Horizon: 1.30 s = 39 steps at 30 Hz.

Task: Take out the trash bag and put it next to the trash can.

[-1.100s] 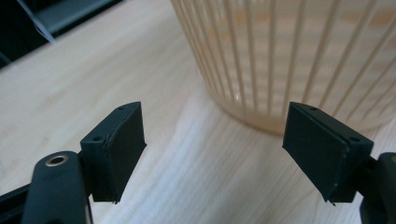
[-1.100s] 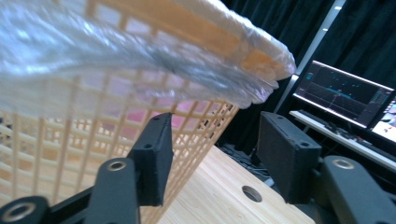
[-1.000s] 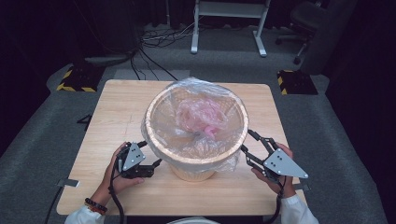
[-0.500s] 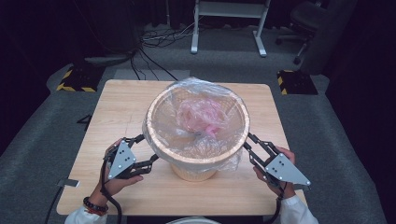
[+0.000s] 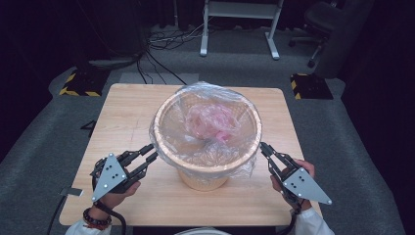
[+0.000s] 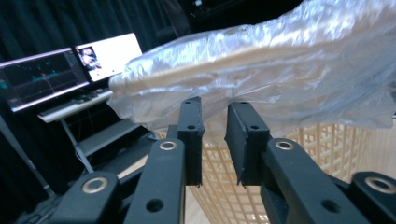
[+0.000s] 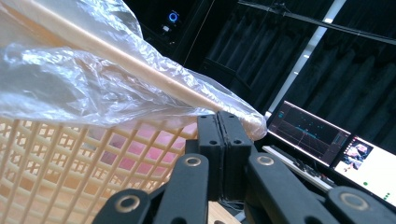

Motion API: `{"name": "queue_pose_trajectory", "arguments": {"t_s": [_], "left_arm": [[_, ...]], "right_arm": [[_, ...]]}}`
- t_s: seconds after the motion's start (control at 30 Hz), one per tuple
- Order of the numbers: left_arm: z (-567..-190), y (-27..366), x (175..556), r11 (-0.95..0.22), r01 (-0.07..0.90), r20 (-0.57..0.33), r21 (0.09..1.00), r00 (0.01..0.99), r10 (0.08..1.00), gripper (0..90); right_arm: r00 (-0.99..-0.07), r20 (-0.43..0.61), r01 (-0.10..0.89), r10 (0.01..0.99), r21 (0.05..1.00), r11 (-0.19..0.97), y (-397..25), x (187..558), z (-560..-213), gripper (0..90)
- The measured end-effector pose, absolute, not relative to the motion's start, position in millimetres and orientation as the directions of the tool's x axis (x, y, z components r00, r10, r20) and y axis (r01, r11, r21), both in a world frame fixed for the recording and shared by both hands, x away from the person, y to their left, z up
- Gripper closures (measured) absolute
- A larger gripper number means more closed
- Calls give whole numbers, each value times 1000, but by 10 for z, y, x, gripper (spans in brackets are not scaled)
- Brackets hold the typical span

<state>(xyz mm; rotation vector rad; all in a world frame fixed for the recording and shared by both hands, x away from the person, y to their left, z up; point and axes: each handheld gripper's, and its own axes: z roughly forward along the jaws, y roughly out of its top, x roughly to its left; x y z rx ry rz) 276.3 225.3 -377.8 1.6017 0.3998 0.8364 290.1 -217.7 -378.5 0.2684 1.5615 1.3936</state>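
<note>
A basket (image 5: 208, 166) lined with a clear bag (image 5: 205, 122) stands near the front middle of the worktop (image 5: 127, 112), with pink stuff (image 5: 210, 120) inside. The left tool (image 5: 149, 155), jaws spread a little, sits at the bag's overhang below the left rim. The right tool (image 5: 264, 148), jaws pressed together, pinches the bag's edge under the right rim.
</note>
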Motion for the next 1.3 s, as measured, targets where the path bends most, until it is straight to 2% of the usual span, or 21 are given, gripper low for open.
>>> {"name": "queue_pose_trajectory", "arguments": {"t_s": [0.27,0.37,0.5,0.67,0.9,0.93,1.0,1.07,1.13,1.2,1.23,1.3], "left_arm": [[-3715,2234,2747,-207,-230,309,951,685,660,824],[-3678,2193,2740,-236,-240,336,942,685,646,837],[-3656,2190,2760,-212,-240,320,948,696,643,881],[-3663,2229,2744,-192,-240,307,952,717,626,877],[-3588,2345,2647,-158,-253,293,955,701,650,860],[-3575,2337,2635,-158,-258,297,953,695,655,848],[-3554,2299,2623,-158,-245,287,957,700,654,694],[-3555,2243,2608,-177,-252,306,951,691,655,648],[-3551,2195,2620,-190,-232,299,954,706,642,505],[-3555,2172,2634,-187,-216,286,958,705,650,420],[-3554,2168,2627,-170,-217,276,961,720,636,373],[-3540,2147,2581,-185,-236,299,954,721,625,360]], "right_arm": [[-475,-512,-425,716,845,323,-2199,2864,-3779,900],[-478,-512,-410,714,849,334,-2198,2872,-3776,900],[-492,-501,-397,712,857,329,-2221,2884,-3767,900],[-485,-509,-397,711,853,339,-2223,2871,-3777,900],[-481,-513,-401,711,850,343,-2219,2841,-3754,900],[-474,-515,-406,714,847,342,-2224,2835,-3745,900],[-467,-515,-411,719,846,339,-2228,2822,-3731,900],[-457,-512,-419,727,845,332,-2241,2806,-3702,900],[-458,-507,-426,731,846,320,-2261,2792,-3668,900],[-452,-516,-430,728,841,329,-2265,2778,-3645,900],[-453,-524,-438,721,835,332,-2266,2766,-3643,863],[-459,-537,-447,708,828,339,-2271,2737,-3654,787]]}}
